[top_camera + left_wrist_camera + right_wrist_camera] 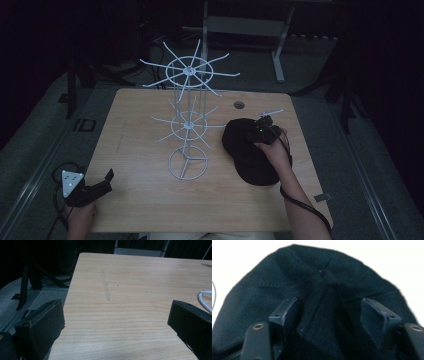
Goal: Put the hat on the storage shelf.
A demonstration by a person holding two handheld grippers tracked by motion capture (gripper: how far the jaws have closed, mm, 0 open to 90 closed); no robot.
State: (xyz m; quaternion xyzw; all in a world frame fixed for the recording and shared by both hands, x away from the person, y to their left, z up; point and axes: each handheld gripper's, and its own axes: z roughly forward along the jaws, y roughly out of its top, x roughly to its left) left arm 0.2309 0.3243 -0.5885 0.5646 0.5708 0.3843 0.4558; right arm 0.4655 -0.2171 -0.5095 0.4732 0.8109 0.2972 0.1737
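The right gripper [264,131] is down on the black cap [248,152], which lies on the right half of the desk [145,195], just right of the white wire rack [188,120]. In the right gripper view the jaws stand spread, a raised fold of the crown between them, near the top button [325,273], and not yet pinched. To do this well, I'd say: close on that fold squarely and take enough cloth (a thin pinch of soft fabric will likely slip), then lift straight up before swinging toward 1 of the rack's arms, so the brim clears the desk and doesn't snag the lower tier. The left gripper [95,189] rests at the near left corner, jaws wide apart over bare wood, holding nothing; it could steady the rack's ring base [187,162] if the rack wobbles.
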